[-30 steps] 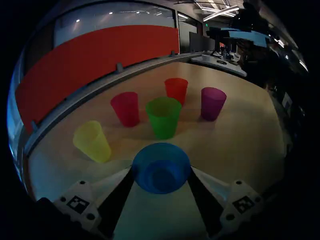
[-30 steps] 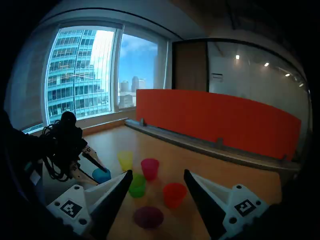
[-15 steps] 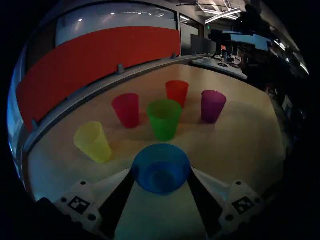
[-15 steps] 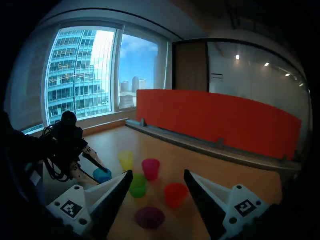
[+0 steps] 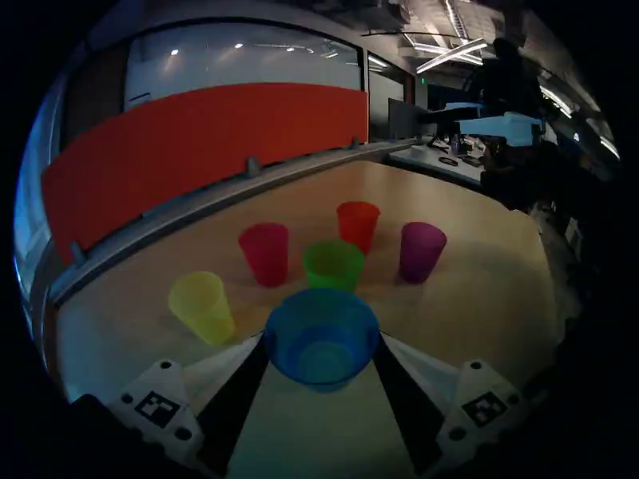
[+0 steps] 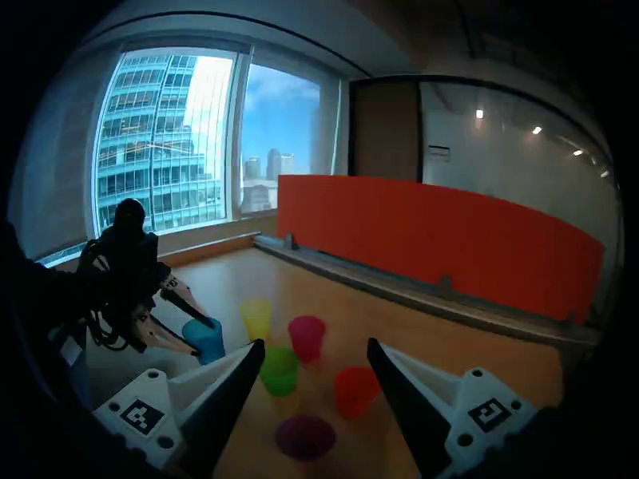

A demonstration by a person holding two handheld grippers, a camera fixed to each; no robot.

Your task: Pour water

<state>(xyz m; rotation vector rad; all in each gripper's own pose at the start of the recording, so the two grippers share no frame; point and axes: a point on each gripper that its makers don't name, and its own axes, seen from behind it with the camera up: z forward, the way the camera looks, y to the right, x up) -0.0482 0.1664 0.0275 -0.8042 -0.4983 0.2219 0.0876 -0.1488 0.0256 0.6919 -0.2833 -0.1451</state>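
Between left tongs point(image 5: 319, 342), blue cup point(image 5: 321, 363) clamped upright, mouth up, right tongs point(image 6: 314, 345) spread empty

High-rise office, long red desk divider point(image 6: 447, 231), tower-view windows point(image 6: 160, 144), probably workstations point(image 5: 447, 136) behind

The translucent blue cup point(image 5: 321, 350) stands upright, clamped between the left fingers point(image 5: 232, 379), just before the green cup point(image 5: 333, 266).
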